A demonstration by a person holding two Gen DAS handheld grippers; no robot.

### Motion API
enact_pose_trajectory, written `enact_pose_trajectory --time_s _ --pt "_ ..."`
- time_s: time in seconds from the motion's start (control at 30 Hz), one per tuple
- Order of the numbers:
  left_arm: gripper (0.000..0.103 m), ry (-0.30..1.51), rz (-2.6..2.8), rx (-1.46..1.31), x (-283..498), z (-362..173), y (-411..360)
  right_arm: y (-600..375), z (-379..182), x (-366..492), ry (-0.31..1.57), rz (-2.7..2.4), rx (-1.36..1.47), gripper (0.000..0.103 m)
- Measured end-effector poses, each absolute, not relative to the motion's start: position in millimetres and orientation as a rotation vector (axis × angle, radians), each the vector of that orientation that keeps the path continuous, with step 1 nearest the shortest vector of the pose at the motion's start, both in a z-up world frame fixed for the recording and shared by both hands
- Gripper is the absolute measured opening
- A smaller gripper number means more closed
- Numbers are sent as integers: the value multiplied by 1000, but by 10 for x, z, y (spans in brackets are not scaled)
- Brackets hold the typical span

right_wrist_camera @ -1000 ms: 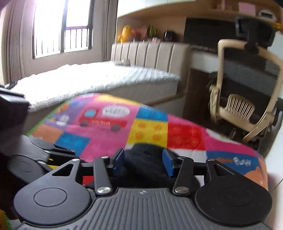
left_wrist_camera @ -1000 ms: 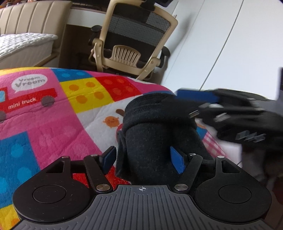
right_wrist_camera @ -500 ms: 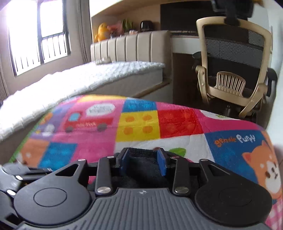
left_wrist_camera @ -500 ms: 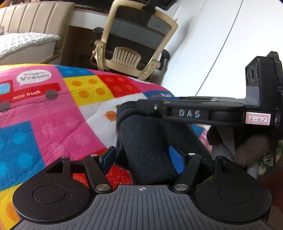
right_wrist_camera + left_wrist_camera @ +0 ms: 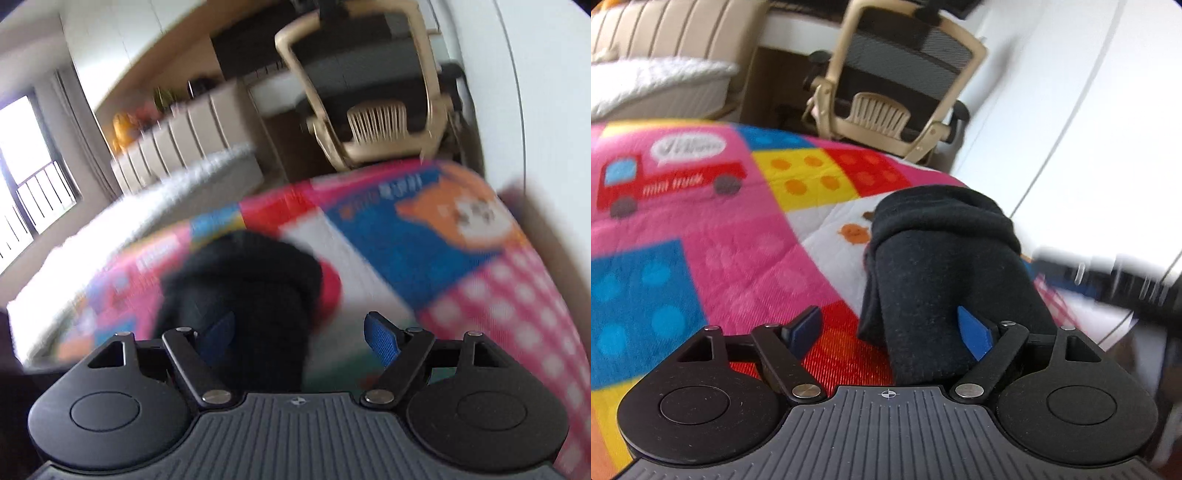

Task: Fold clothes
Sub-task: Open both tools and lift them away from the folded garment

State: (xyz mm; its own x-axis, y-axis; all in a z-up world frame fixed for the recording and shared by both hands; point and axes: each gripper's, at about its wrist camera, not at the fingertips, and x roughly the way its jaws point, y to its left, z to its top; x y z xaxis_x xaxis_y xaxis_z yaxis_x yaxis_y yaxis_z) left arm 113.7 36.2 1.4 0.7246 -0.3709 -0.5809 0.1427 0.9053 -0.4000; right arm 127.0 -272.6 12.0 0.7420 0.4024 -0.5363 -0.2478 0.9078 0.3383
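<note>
A black folded garment (image 5: 945, 258) lies rolled on the colourful patchwork blanket (image 5: 701, 240). My left gripper (image 5: 890, 328) is open, its blue pads spread wide; the garment's near end lies between them against the right pad. In the right wrist view the garment (image 5: 243, 288) is blurred and sits ahead and left of centre. My right gripper (image 5: 299, 332) is open, with the garment by its left pad. The right gripper also shows as a dark blur in the left wrist view (image 5: 1108, 280).
A beige mesh office chair (image 5: 890, 92) stands beyond the blanket's far edge, by a desk. A bed with a white cover (image 5: 646, 85) is at the far left. A white wall or wardrobe (image 5: 1089, 110) runs along the right.
My right gripper opened, let go of the garment and pulled back to the right, now blurred. My left gripper opened wider. The garment stays rolled on the blanket.
</note>
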Motion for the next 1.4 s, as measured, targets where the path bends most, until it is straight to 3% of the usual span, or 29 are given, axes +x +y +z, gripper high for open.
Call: enact_pose_trajectory --time_s 0.07,0.43,0.6,0.73,1.07,1.4 --pt "89 711 -277 -361 1122 -10 363 -2714 36 1277 632 317 230 100" --pt "96 585 -155 -255 462 303 137 -2810 295 654 504 305 294 103" --pt "102 415 -74 -163 -69 409 -30 -2721 325 70 328 179 227 103" --pt "103 311 -1 -38 -431 394 -222 -2606 283 -336 309 155 158 103" --pt "103 383 -34 -47 -919 588 -335 -2547 398 -846 355 46 49 103" --pt "103 446 -11 -13 -914 494 -390 -2507 414 -944 405 110 44 103"
